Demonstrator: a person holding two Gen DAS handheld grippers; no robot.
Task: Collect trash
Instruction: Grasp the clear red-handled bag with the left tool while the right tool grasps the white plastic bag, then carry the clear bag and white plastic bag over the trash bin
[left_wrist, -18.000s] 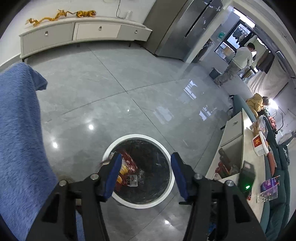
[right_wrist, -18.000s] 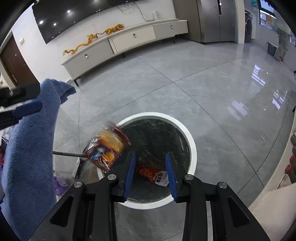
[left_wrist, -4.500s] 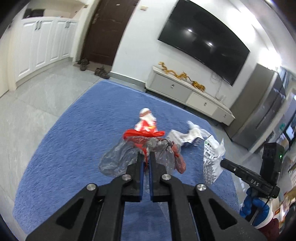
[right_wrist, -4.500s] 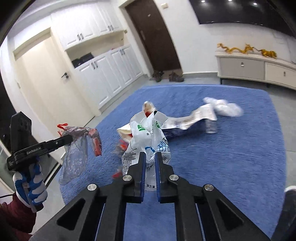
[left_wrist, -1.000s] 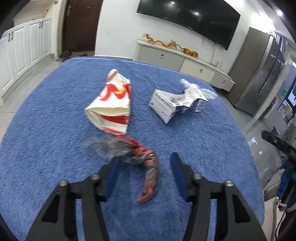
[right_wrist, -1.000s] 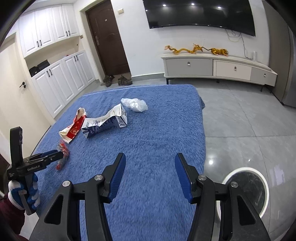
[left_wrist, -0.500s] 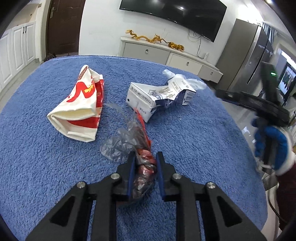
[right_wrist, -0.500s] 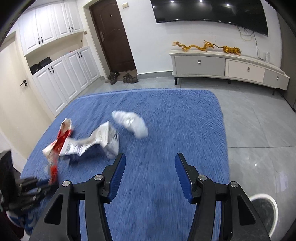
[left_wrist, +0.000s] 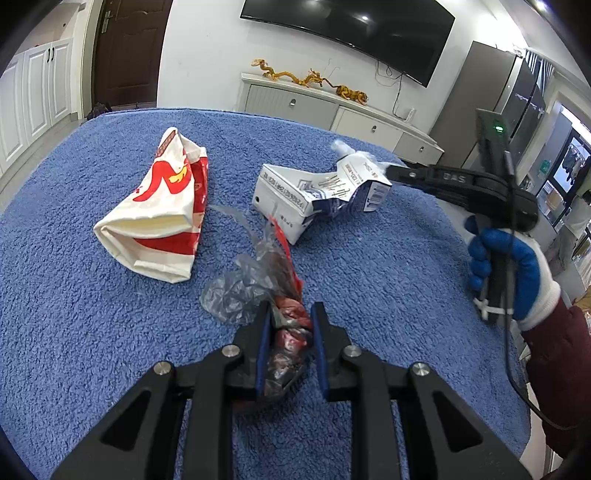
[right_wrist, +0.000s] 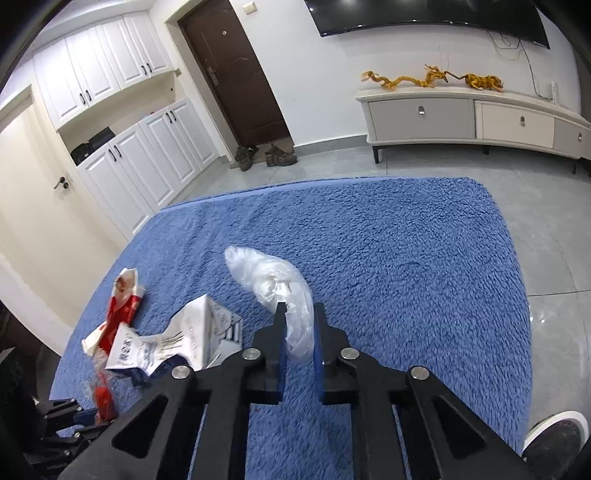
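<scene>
Blue rug carries the trash. Left gripper pinches a red-clear wrapper; right gripper pinches a white bag. Carton and paper bag lie loose nearby.

On the blue rug, trash crowds the middle: a red-and-white paper bag at left, a crushed white carton just right of it, with a crumpled plastic wrapper filling the gap nearer. A white plastic bag lies beside the carton's far end. Open rug stretches far and right of that bag, and along the near left edge.
</scene>
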